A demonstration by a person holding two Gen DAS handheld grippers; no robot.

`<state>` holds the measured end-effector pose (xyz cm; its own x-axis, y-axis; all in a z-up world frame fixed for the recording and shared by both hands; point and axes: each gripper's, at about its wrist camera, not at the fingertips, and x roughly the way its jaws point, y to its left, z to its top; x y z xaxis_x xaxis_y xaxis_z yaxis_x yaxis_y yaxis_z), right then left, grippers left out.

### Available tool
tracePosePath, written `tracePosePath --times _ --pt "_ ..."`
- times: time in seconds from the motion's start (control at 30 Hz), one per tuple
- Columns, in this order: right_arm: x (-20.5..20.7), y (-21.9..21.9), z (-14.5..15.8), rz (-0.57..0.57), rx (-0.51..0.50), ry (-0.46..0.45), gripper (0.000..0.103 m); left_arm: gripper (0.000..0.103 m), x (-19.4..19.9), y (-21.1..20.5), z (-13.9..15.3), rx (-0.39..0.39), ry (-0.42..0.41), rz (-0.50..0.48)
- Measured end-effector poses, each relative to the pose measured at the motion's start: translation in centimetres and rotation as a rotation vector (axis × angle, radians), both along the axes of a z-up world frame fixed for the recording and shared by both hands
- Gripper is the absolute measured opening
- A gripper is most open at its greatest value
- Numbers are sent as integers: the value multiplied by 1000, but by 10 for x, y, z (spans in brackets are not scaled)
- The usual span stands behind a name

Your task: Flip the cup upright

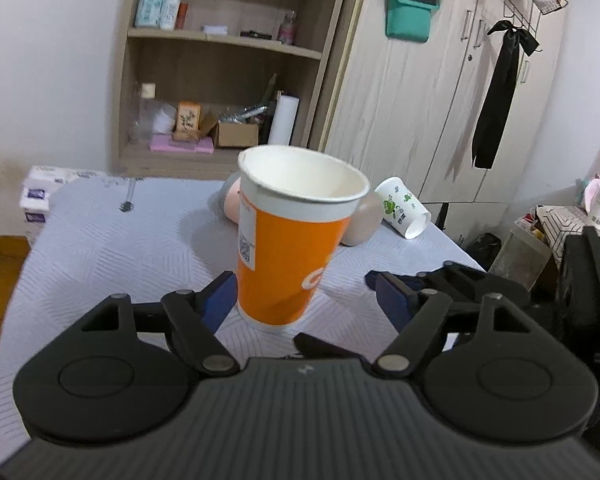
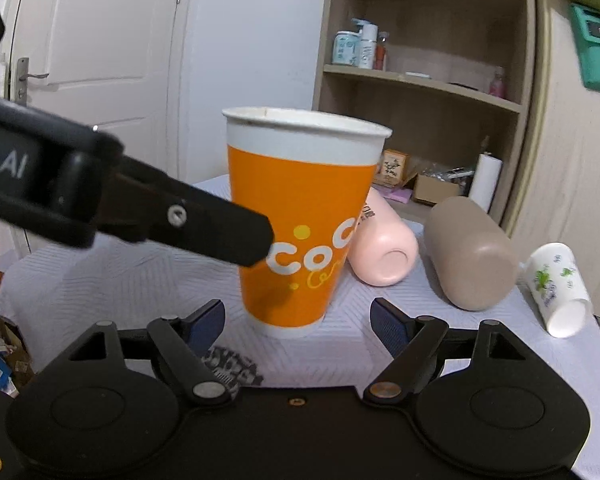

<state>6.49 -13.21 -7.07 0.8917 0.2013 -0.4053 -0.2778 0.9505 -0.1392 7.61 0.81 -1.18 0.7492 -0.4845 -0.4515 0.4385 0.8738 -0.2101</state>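
Near the front edge of the table [image 2: 100, 280], your orange cup [image 2: 300, 224] stands upright, mouth up. Left gripper [image 1: 306, 298] is spread apart, cup between its fingers, no clamp. Right gripper [image 2: 296, 320] is also apart, just short of the cup. Behind the cup lie a pink bottle [image 2: 384, 248], a brown bottle [image 2: 472, 252] and a white cup [image 2: 556, 288] on their sides.

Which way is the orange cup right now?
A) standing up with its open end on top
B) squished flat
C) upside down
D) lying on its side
A: the orange cup stands on its base on the table, with its open rim on top.
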Motion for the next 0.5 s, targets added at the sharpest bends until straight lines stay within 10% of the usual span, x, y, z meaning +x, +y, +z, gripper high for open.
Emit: tracePosePath --times 0.5 --pt "-75 -15 70 -162 11 -50 84 87 -65 13 45 49 -31 130"
